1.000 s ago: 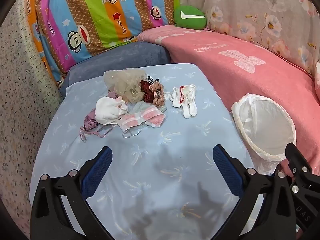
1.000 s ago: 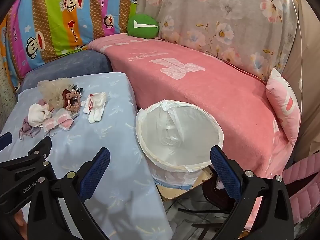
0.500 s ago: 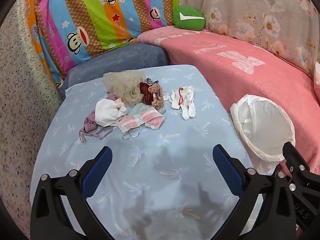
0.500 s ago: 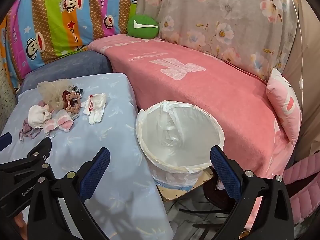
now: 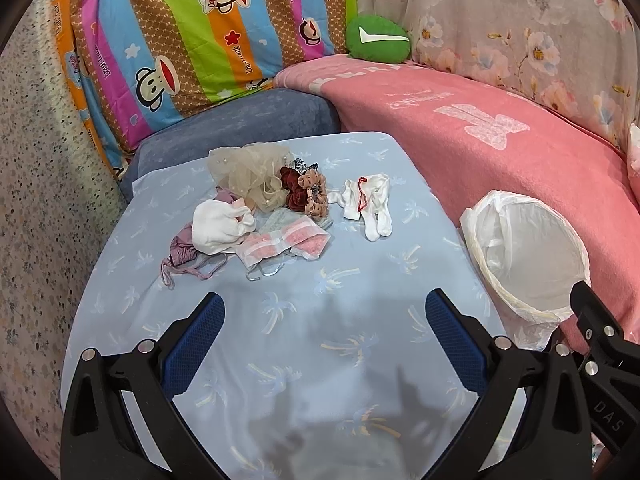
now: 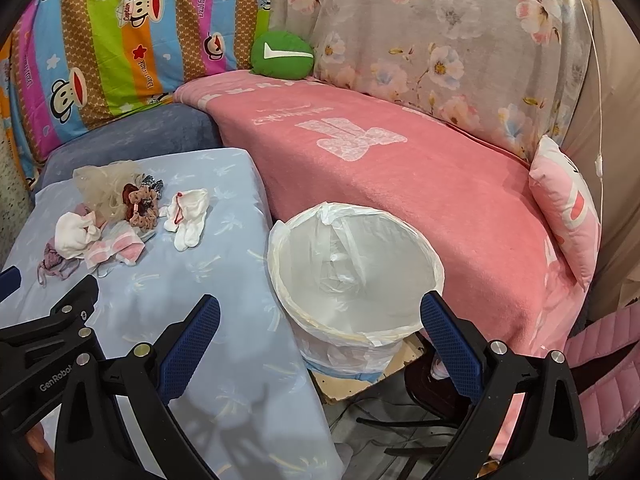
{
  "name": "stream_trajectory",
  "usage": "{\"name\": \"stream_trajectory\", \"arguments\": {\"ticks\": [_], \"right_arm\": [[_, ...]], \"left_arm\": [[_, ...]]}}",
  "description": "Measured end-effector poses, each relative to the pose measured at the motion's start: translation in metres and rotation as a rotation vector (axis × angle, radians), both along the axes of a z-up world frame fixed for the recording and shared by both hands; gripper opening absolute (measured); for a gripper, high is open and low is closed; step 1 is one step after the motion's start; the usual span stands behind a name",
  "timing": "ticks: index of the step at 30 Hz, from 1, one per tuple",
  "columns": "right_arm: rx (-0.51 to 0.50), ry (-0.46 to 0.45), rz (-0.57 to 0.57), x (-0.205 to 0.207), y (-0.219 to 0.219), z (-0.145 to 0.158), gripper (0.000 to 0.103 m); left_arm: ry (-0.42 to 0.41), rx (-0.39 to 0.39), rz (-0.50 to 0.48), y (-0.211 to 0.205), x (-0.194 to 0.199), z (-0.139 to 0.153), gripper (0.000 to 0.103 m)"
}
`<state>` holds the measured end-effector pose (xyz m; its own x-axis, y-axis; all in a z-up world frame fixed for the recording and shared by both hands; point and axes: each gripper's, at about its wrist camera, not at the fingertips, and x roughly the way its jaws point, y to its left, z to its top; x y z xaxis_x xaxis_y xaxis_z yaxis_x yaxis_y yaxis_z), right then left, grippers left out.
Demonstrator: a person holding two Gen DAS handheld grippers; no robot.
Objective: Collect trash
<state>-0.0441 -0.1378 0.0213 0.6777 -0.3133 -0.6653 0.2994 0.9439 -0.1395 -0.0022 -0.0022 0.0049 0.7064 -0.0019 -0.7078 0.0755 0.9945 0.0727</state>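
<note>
A heap of small cloth items lies on the far part of a light-blue covered table (image 5: 320,360): a beige mesh bundle (image 5: 244,174), dark red and floral scrunchies (image 5: 306,194), white socks (image 5: 370,204), a white cloth (image 5: 218,226), a pink-white cloth (image 5: 284,240) and a mauve strap piece (image 5: 182,250). The heap also shows in the right wrist view (image 6: 116,216). A bin with a white liner (image 6: 352,268) stands right of the table and shows in the left wrist view (image 5: 528,256). My left gripper (image 5: 324,332) is open and empty over the near table. My right gripper (image 6: 320,332) is open and empty before the bin.
A pink blanket (image 6: 400,168) covers the sofa behind the bin. A green cushion (image 6: 282,56), a striped cartoon cover (image 5: 192,32), a floral cover (image 6: 440,40) and a pink pillow (image 6: 568,208) line the back. A speckled wall (image 5: 36,200) is at left.
Both grippers stay open. The left view has drifted slightly; the heap sits a little lower left in it. The right view is nearly unchanged.
</note>
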Motion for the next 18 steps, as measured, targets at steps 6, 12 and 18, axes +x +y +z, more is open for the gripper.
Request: {"name": "stream_trajectory", "arguments": {"ticks": [6, 12, 18], "right_arm": [[-0.003, -0.004, 0.000, -0.0006, 0.0001, -0.0003, 0.097], [-0.003, -0.005, 0.000, -0.0008, -0.0006, 0.0000, 0.097], [-0.003, -0.005, 0.000, -0.0010, 0.0000, -0.0004, 0.097]], "left_arm": [[-0.001, 0.000, 0.001, 0.0006, -0.0007, 0.0001, 0.096], [-0.001, 0.000, 0.002, 0.0003, -0.0006, -0.0001, 0.096], [0.000, 0.000, 0.001, 0.0003, -0.0007, -0.0003, 0.096]]}}
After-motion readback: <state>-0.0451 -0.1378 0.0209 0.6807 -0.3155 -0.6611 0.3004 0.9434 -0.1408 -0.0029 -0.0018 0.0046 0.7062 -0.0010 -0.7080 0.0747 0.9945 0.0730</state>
